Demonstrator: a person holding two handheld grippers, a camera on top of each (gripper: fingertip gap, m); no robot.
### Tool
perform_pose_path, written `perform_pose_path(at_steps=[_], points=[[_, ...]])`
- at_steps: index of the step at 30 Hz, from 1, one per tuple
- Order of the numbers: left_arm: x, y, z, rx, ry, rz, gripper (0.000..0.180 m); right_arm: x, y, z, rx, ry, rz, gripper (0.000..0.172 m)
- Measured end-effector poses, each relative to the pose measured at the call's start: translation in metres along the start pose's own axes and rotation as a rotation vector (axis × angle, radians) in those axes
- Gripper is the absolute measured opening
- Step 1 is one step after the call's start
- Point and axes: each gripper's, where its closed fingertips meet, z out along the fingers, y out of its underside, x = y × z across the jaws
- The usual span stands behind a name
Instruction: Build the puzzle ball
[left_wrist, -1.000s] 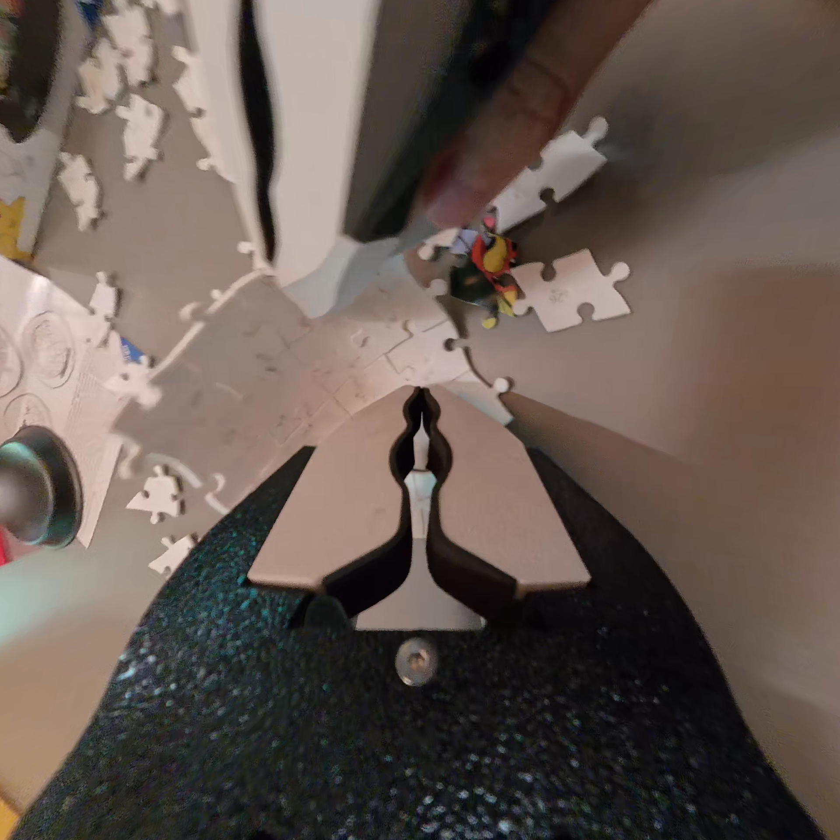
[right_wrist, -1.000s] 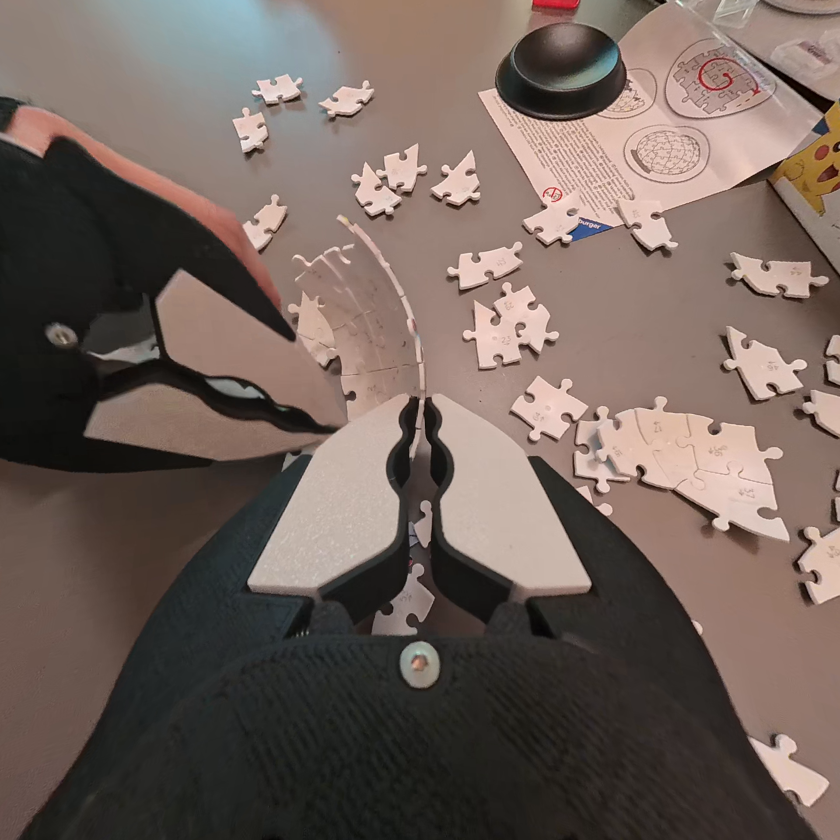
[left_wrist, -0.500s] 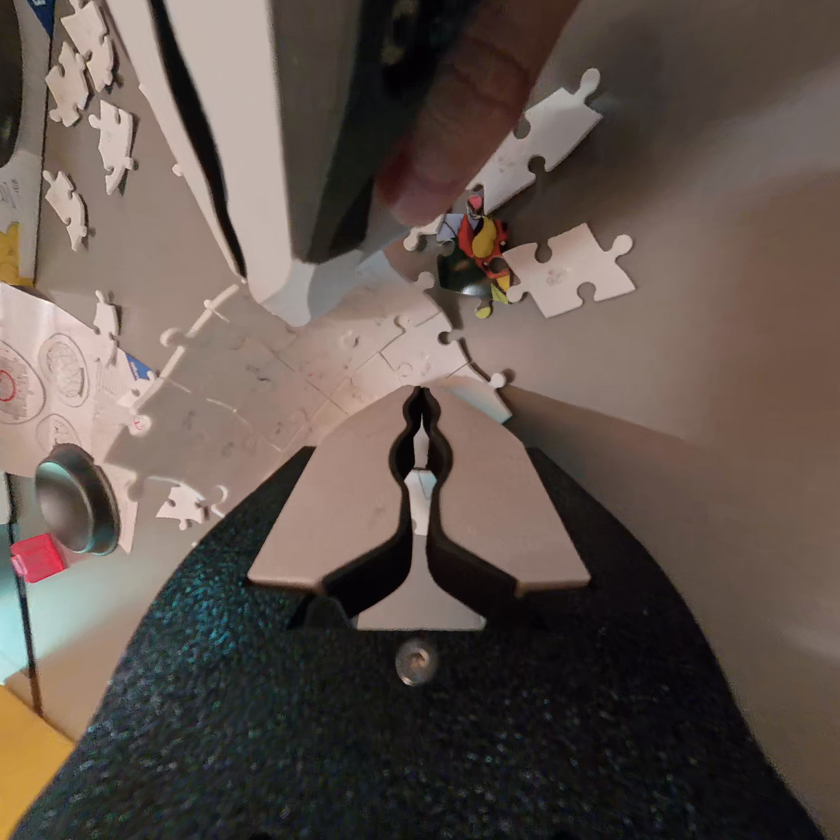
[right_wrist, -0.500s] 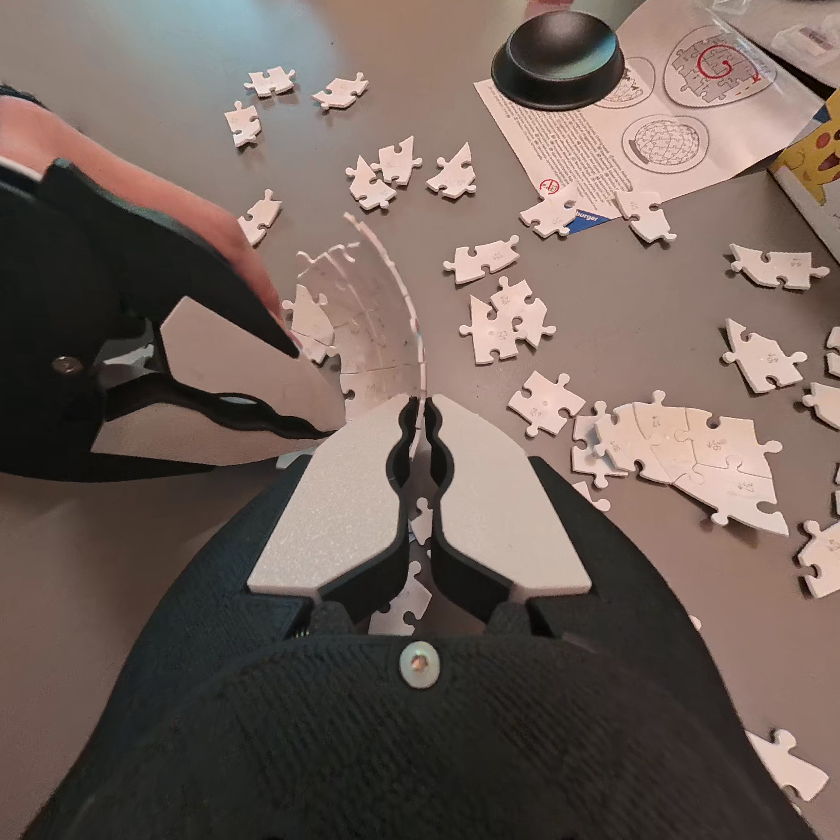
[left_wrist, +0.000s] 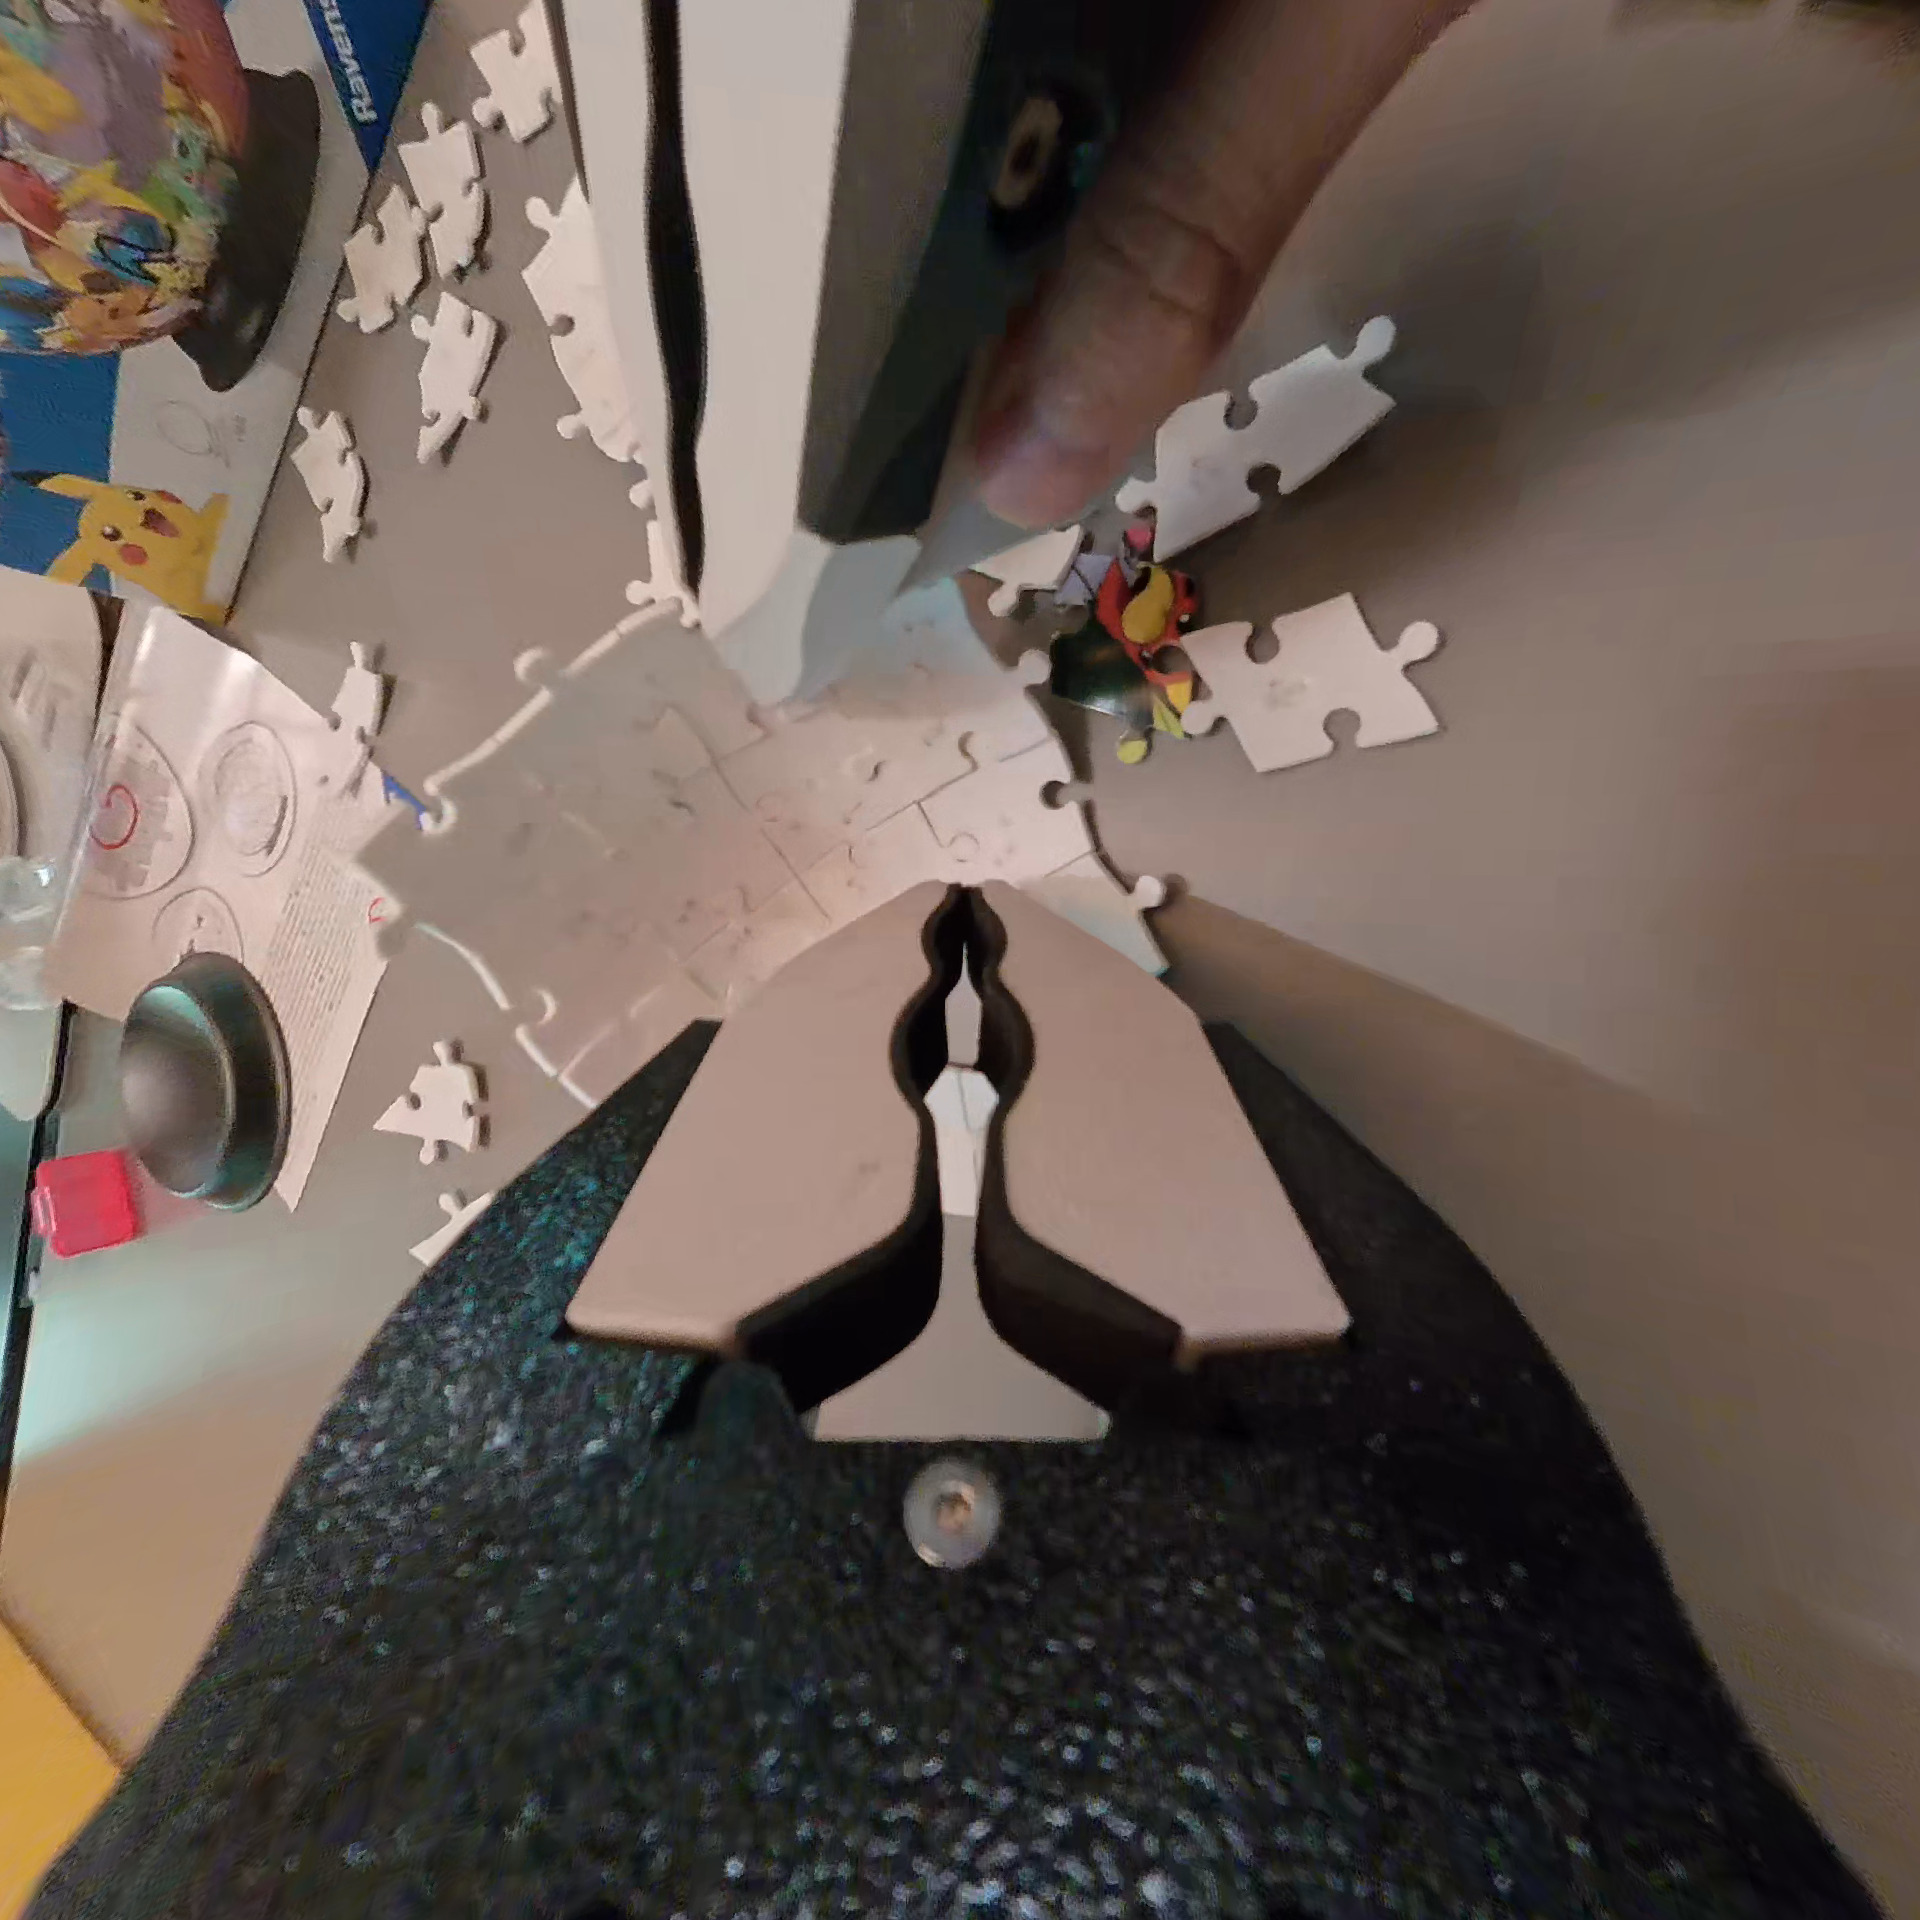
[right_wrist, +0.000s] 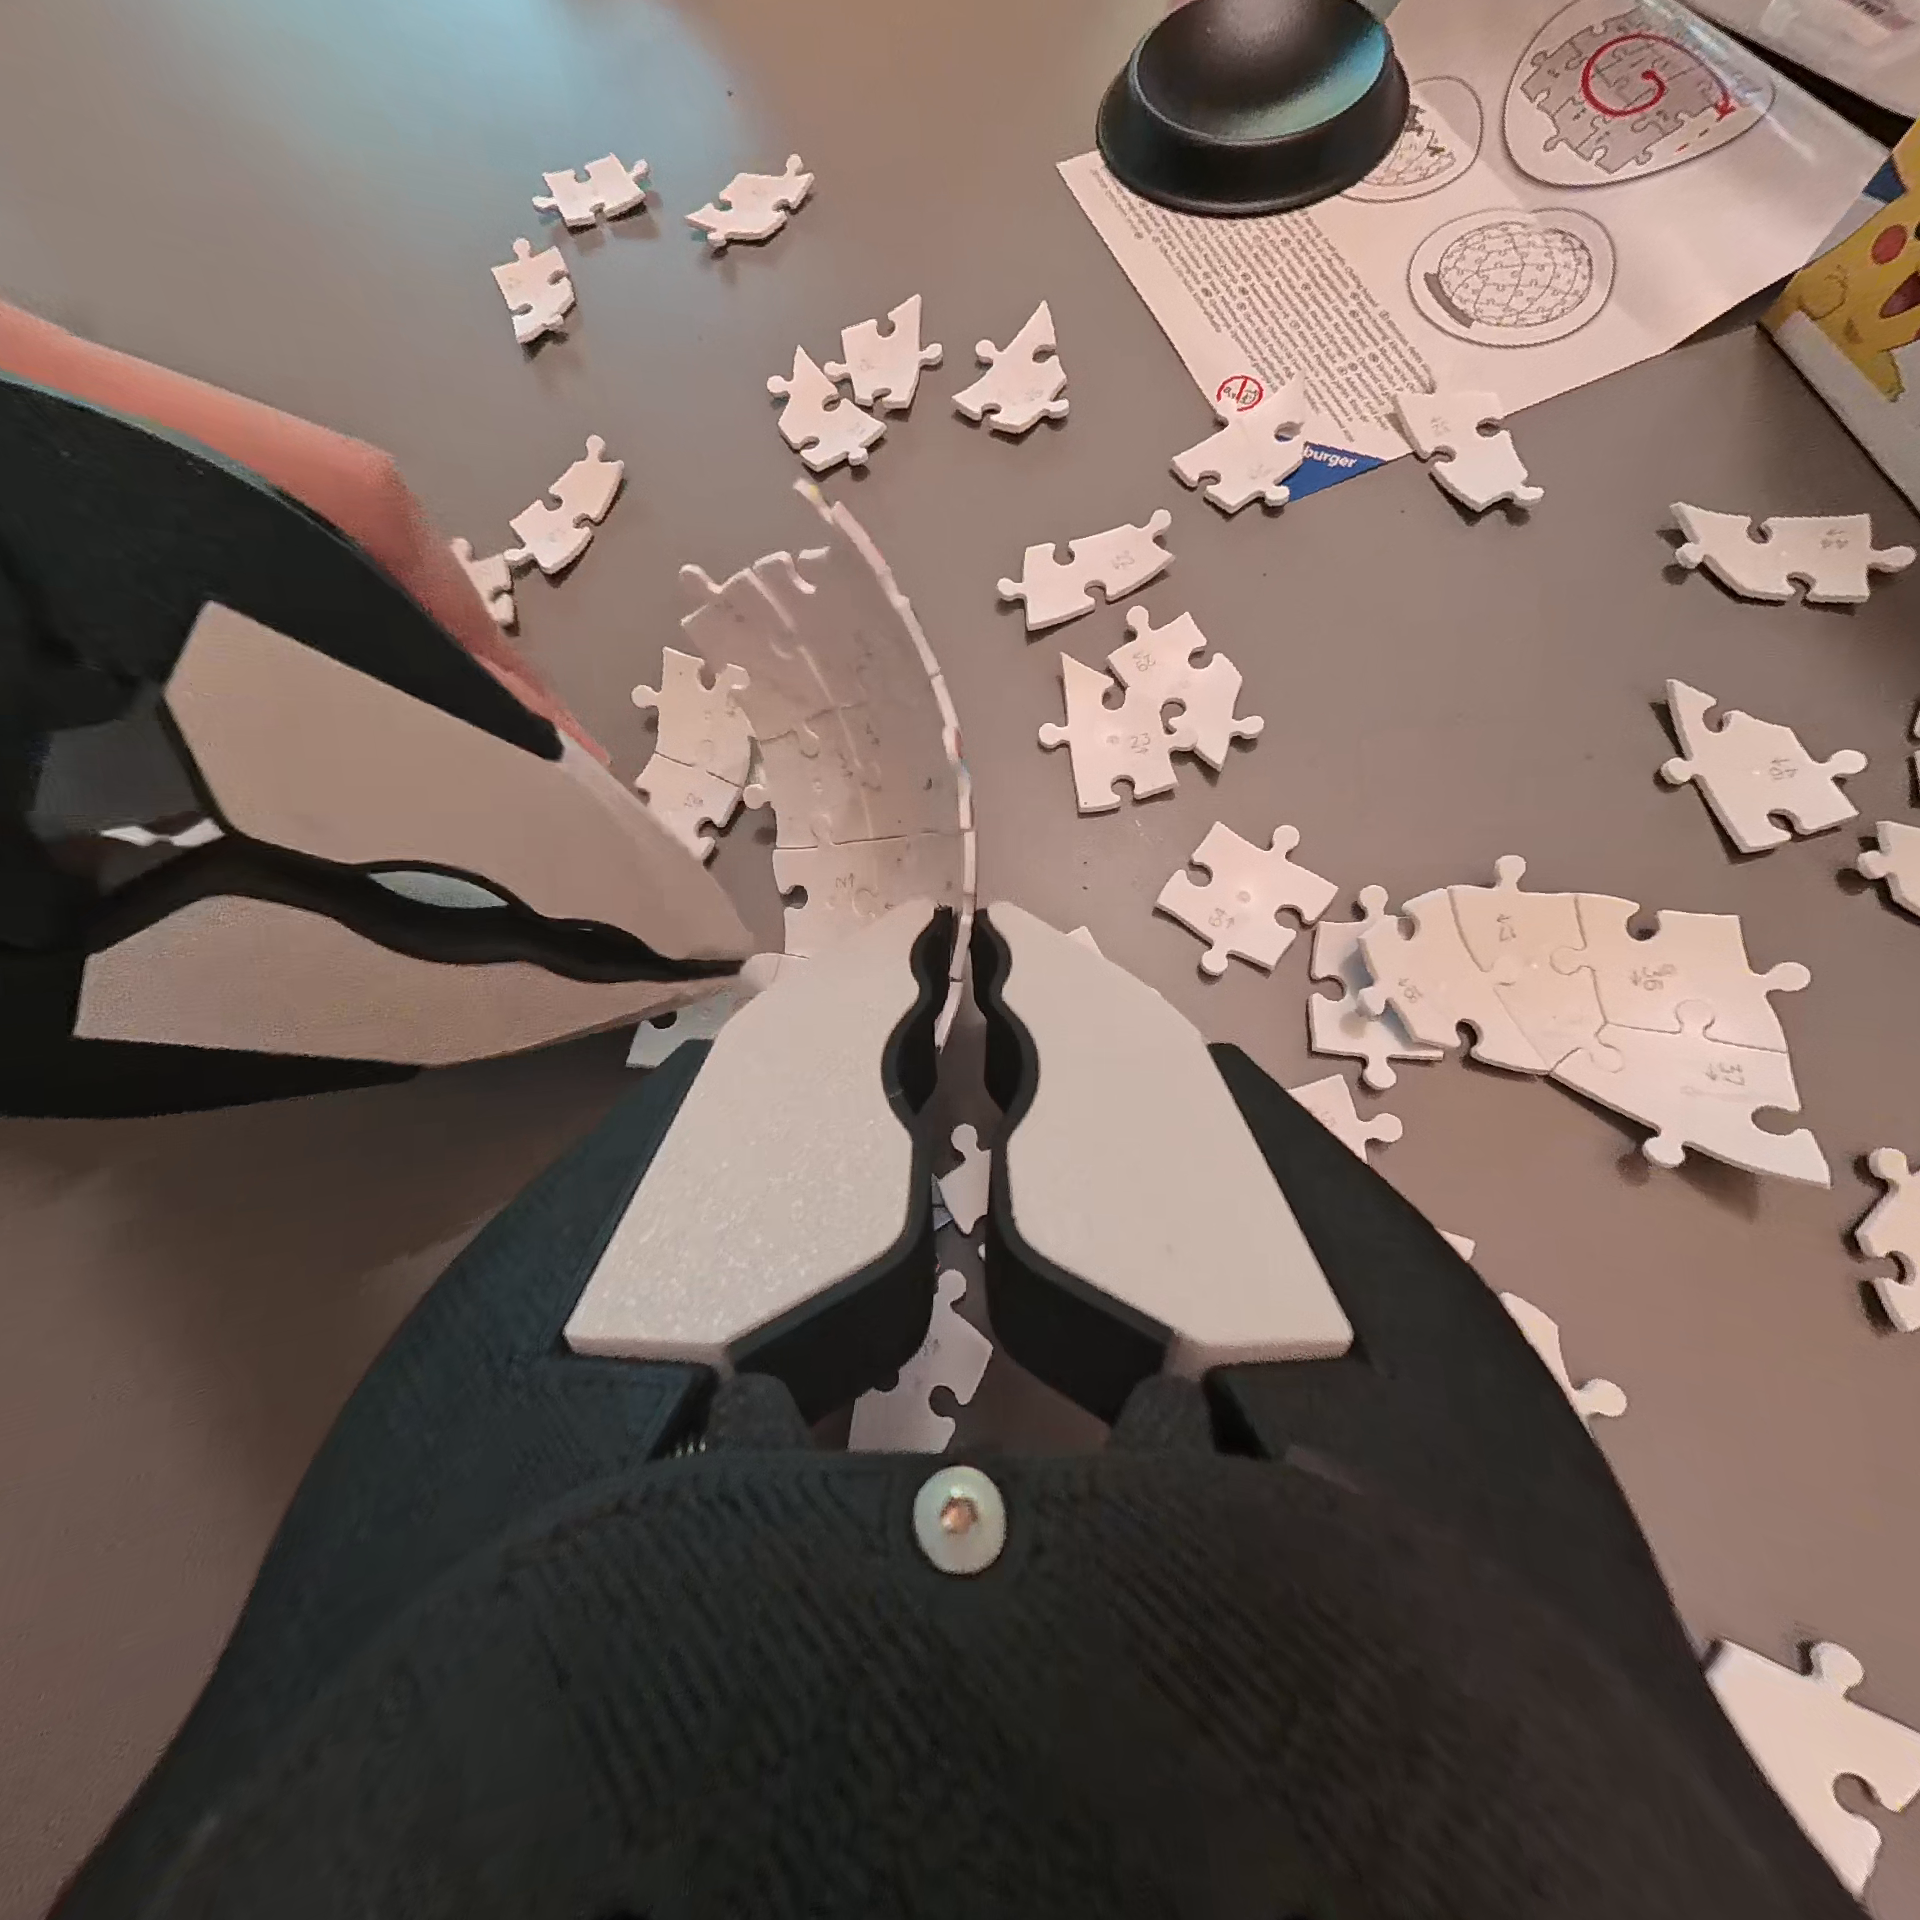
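A curved white section of joined puzzle pieces (right_wrist: 852, 748) stands on edge on the grey table (right_wrist: 312, 208). My right gripper (right_wrist: 964, 920) is shut on its right-hand rim, which runs down between the two fingers. My left gripper (right_wrist: 743, 966) comes in from the left, shut, with its tips on the section's lower edge. In the left wrist view my left gripper (left_wrist: 961, 896) is shut on the near edge of the section (left_wrist: 727, 831), and white piece shows in the slot between its fingers. The right gripper's fingers (left_wrist: 748, 312) and a person's finger (left_wrist: 1122, 312) are above it.
Several loose white pieces (right_wrist: 1132, 717) lie scattered on the table, with a flat joined group (right_wrist: 1610, 1018) at the right. A colourful piece (left_wrist: 1132, 644) lies face up. A black round stand (right_wrist: 1247, 104) sits on an instruction sheet (right_wrist: 1507, 260). A printed box (left_wrist: 104, 208) stands at the edge. One gripper's finger ends stand about 5 cm off the other's.
Both grippers have kept their grip on the curved section. The left wrist view has swung, bringing the printed box and the black stand into sight. The right wrist view shifted only slightly.
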Motion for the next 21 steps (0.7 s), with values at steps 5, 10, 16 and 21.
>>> perform_pose_path(at_steps=[5,10,16,21], points=[[0.016,0.000,0.002,-0.024,0.061,0.041,0.000,-0.001,0.001,0.002,-0.005,-0.011,0.010,0.004],[0.019,0.001,0.008,-0.037,0.081,0.033,0.000,-0.001,0.001,0.001,0.001,-0.019,0.023,0.004],[0.019,0.001,0.009,-0.018,0.128,0.003,0.000,0.000,0.002,0.003,0.009,-0.028,0.037,0.004],[-0.001,-0.011,-0.005,0.110,0.041,-0.026,0.000,0.002,0.006,0.003,0.003,-0.035,0.050,0.005]])
